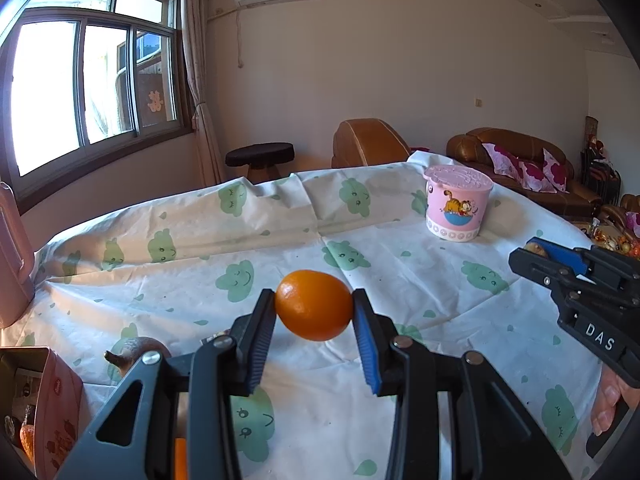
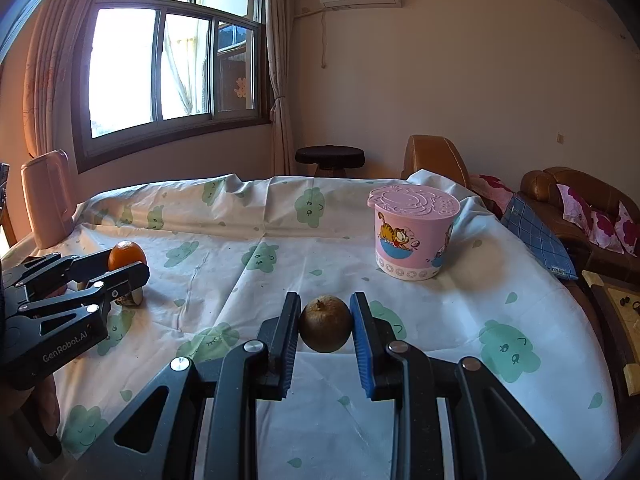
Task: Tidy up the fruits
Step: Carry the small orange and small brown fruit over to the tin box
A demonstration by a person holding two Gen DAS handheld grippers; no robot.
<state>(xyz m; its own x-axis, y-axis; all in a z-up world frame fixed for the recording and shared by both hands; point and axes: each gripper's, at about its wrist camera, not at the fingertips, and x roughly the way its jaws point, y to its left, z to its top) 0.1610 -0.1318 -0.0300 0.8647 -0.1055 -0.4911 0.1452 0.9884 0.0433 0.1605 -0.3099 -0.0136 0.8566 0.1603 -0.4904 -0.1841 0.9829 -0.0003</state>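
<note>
My left gripper (image 1: 314,310) is shut on an orange (image 1: 314,305) and holds it above the tablecloth; the orange also shows in the right wrist view (image 2: 126,255). My right gripper (image 2: 325,326) is shut on a round brown fruit (image 2: 326,323) held above the cloth; that gripper shows at the right in the left wrist view (image 1: 538,252). A brown stemmed fruit (image 1: 136,352) lies on the cloth at the lower left. A pink open box (image 1: 52,412) at the left edge holds some fruit.
A pink lidded Garfield bucket (image 2: 414,232) stands at the back right of the table (image 2: 460,320), which has a cloud-print cloth. A pink jug (image 2: 48,200) stands at the far left. Brown sofas (image 2: 580,208) and a dark stool (image 2: 330,158) lie beyond the table.
</note>
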